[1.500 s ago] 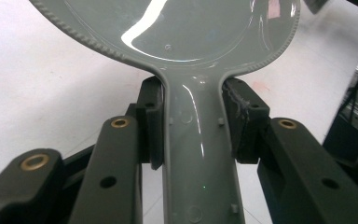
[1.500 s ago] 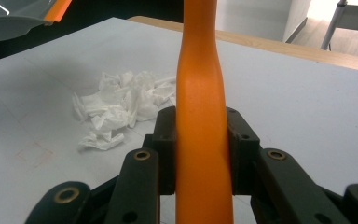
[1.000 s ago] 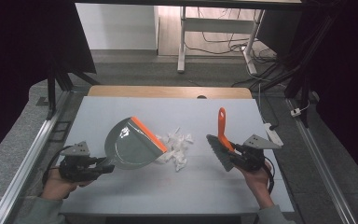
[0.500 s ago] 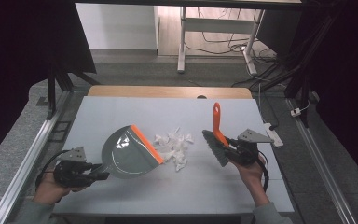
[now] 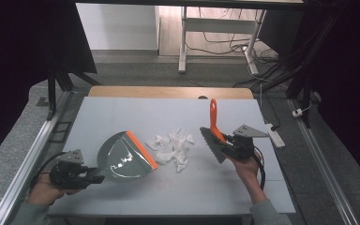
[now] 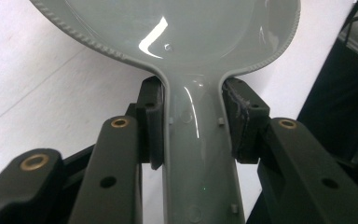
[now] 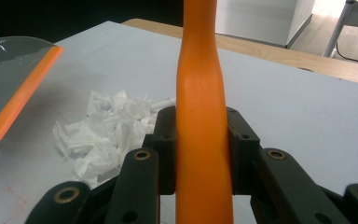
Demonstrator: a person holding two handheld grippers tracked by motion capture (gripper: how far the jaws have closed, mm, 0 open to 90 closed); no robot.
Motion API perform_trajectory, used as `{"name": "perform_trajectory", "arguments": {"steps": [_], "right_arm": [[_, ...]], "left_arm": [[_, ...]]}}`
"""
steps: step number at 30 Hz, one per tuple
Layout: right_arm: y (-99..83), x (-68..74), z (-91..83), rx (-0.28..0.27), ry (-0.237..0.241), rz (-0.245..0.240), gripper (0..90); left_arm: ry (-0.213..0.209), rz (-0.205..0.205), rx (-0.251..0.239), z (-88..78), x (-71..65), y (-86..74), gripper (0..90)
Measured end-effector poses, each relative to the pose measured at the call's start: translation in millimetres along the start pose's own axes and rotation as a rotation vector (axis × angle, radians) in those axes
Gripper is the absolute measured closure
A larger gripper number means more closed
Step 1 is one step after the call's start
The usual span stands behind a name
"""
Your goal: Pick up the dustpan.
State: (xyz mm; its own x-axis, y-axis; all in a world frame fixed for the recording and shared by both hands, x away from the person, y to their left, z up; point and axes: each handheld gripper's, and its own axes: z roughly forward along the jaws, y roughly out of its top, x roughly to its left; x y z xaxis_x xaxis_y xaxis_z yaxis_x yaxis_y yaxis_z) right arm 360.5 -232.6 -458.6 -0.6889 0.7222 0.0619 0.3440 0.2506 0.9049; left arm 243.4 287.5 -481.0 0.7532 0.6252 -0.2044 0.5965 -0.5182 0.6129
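Left gripper [image 6: 193, 123] clamped on dustpan [image 5: 122, 157] handle near table [image 5: 122, 112] left edge, right gripper [image 7: 200, 144] clamped on brush [image 5: 213, 133] handle, paper scraps [image 5: 173, 147] between, mid-table

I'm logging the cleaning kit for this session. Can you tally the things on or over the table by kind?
Dustpan: 1
Brush: 1
Pile of crumpled paper: 1
Gripper: 2, left gripper and right gripper
Total: 5
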Motion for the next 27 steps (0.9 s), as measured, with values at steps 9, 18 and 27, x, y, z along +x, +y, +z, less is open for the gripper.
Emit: {"name": "perform_trajectory", "arguments": {"steps": [9, 18, 27], "right_arm": [[7.0, -2.0, 13.0, 0.002, -0.006, 0.009, 69.6], [10.2, -1.9, 18.8, 0.003, -0.007, 0.012, 69.6], [15.3, 0.9, 24.6, -0.002, -0.006, 0.001, 69.6]], "left_arm": [[-0.019, -0.003, 0.048, 8.5, 5.0, -5.5, 61.6], [-0.057, 0.019, 0.077, 17.6, 2.2, -2.8, 61.6], [-0.057, 0.013, 0.081, 21.4, 2.7, -1.9, 61.5]]}}
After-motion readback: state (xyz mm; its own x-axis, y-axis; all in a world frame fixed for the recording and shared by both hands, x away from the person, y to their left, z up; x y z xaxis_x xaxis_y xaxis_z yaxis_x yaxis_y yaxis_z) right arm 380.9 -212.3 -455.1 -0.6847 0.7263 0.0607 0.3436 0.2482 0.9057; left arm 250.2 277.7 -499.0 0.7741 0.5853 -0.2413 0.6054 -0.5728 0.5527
